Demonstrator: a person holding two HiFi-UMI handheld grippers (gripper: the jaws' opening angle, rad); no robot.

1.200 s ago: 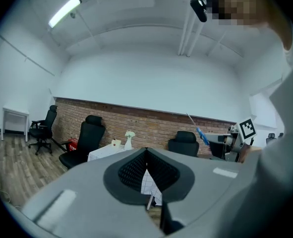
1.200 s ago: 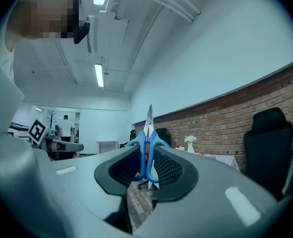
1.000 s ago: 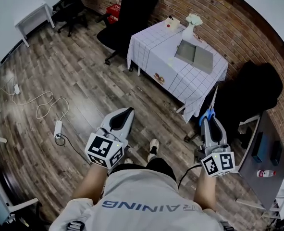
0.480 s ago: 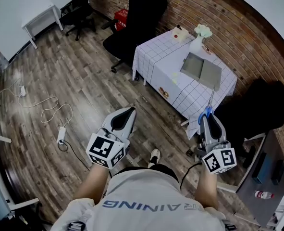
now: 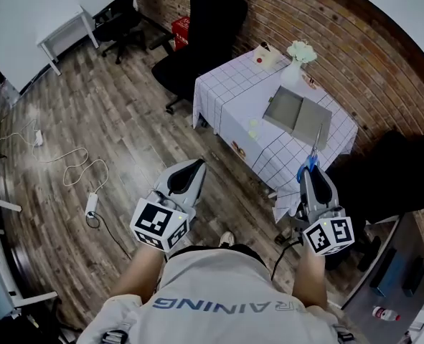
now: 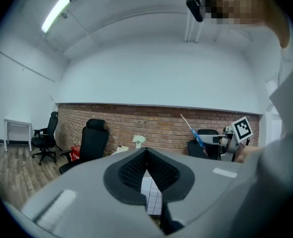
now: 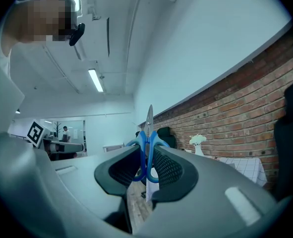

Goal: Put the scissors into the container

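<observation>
Facing the table [image 5: 233, 92]: grey container [image 5: 287, 110] on its checked cloth, vase [image 5: 295, 56] behind. Black chair [image 5: 210, 27] at the far-left side, dark chair [image 5: 387, 170] to the right. Both grippers held level, side by side. Left gripper [image 5: 194, 165] has its tips pressed together, empty. Right gripper [image 5: 311, 170] pinches the scissors [image 5: 316, 145] by the blue handles. Blades point ahead toward the table, long axis in line with the gripper.
</observation>
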